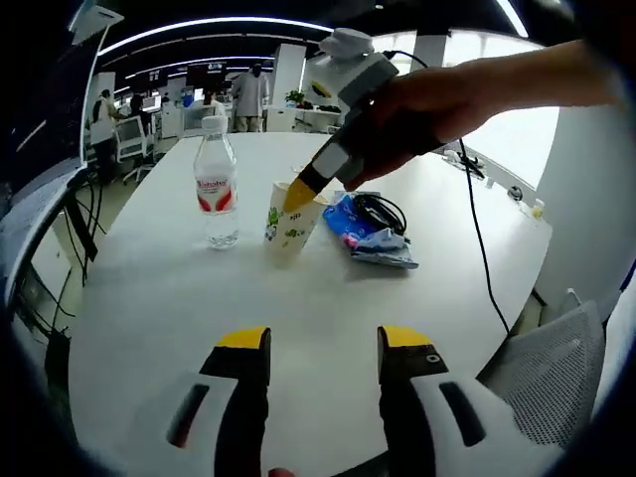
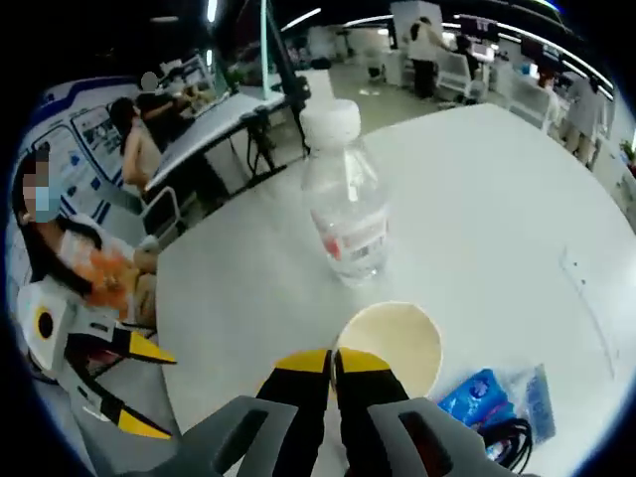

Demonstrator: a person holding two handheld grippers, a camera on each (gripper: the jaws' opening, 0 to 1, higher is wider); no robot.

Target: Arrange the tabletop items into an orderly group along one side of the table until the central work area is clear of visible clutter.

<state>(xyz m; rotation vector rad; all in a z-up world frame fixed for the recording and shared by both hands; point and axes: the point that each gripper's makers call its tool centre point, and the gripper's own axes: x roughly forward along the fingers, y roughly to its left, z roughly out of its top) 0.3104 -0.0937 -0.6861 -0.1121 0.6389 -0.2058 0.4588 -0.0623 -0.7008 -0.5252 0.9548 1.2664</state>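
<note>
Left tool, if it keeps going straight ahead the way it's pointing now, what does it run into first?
Probably the paper cup, which the right tool is pinching by the rim. The left tool hangs open over bare table, and the cup stands just left of its line, so depth leaves some doubt.

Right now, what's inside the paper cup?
The paper cup looks empty: bare cream wall inside. The right tongs are pinched on its near rim, hiding that edge; the very bottom isn't clearly visible.

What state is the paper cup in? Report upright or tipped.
Tipped. In the left gripper view the paper cup leans toward the water bottle, its rim pinched by the right gripper.
</note>
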